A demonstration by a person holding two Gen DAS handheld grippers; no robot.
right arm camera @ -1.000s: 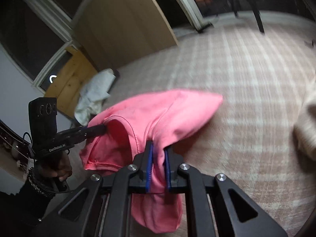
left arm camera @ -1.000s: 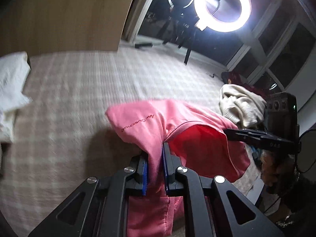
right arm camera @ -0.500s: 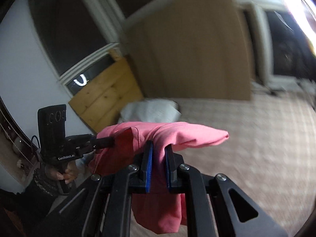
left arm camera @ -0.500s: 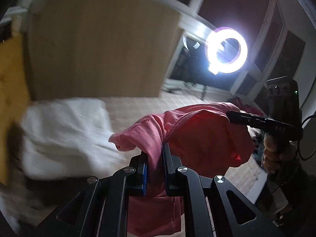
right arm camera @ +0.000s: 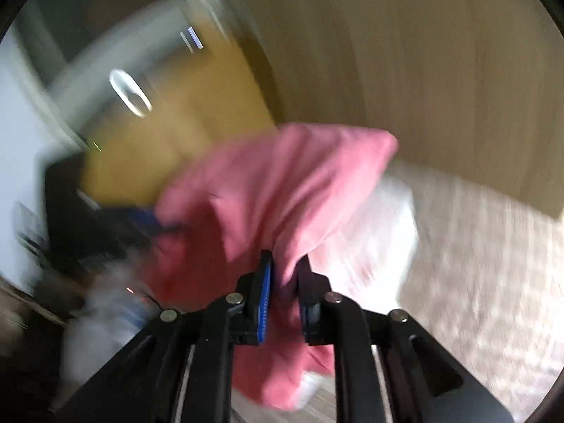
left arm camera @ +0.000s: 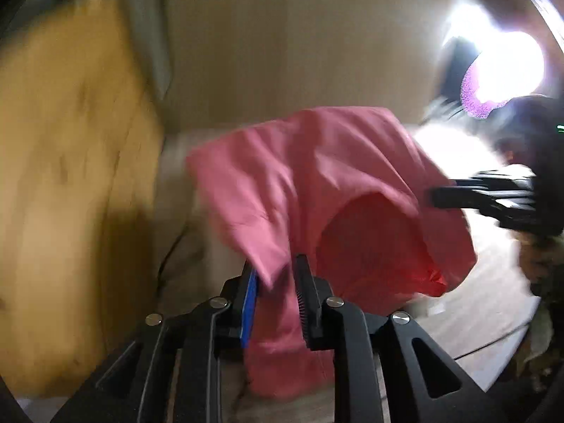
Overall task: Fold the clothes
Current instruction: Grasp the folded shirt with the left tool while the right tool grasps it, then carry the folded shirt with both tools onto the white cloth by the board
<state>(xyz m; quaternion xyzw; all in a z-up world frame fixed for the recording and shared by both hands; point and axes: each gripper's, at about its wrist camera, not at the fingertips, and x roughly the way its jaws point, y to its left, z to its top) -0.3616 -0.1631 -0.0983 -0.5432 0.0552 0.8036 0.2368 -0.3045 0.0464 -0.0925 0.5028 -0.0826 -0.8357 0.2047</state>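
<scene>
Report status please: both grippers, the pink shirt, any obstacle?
Left gripper jaws just opening, pink shirt still between them. Right gripper likewise, opening on the shirt. Shirt hangs between both, off the bed. View blurred; no obstacle seen.

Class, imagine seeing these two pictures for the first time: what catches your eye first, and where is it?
A pink garment fills the centre of both views, stretched between the left hand-held gripper and the right hand-held gripper. A glaring light burns at the left view's upper right, and wooden panels blur behind.
</scene>
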